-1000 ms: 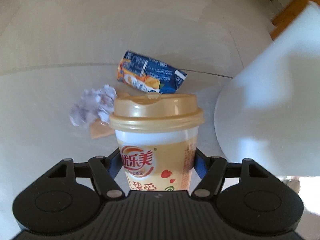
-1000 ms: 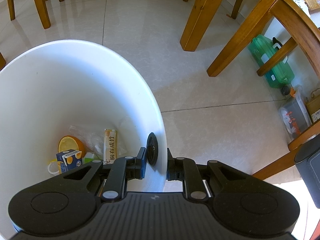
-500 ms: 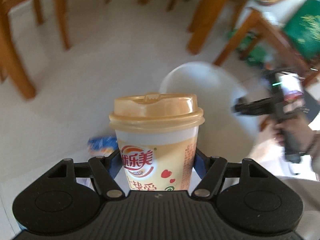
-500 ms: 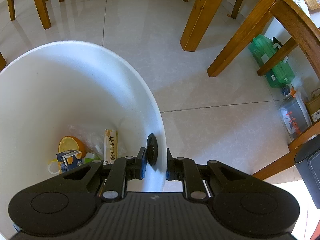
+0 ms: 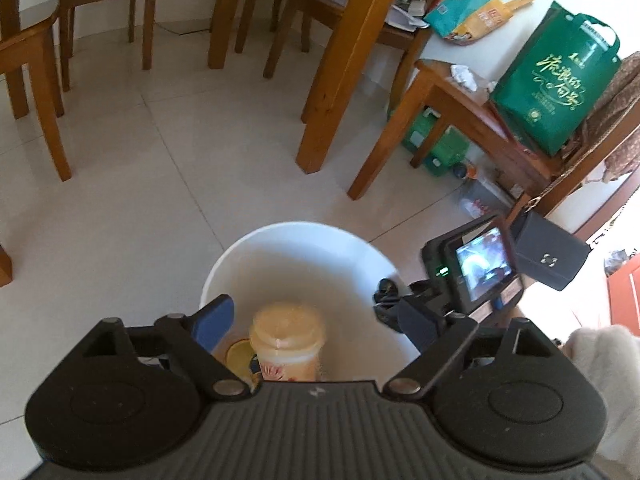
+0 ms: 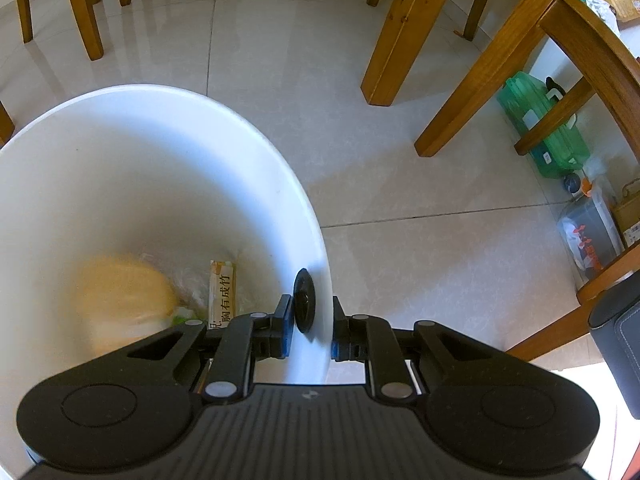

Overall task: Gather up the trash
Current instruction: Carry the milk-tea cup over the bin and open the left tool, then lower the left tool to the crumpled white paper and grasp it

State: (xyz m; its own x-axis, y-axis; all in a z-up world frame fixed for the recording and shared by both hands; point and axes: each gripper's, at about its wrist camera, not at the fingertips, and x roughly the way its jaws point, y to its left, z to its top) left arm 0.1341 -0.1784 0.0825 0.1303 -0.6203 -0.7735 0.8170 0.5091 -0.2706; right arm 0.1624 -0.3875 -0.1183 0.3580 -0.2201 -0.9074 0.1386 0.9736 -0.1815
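- Dropping the tan-lidded paper drink cup (image 5: 287,334) into the round white plastic bin (image 5: 280,230); cup blurred, apart from the fingers, down inside.
- Keeping the left tool (image 5: 316,322) wide, above the middle.
- Pinching the bin's rim tight with the right tool (image 6: 310,330), holding steady.

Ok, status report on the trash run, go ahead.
Left gripper open above the white bin. Right gripper shut on bin rim. Milk tea cup released, blurred, inside the bin. Nothing in the way.
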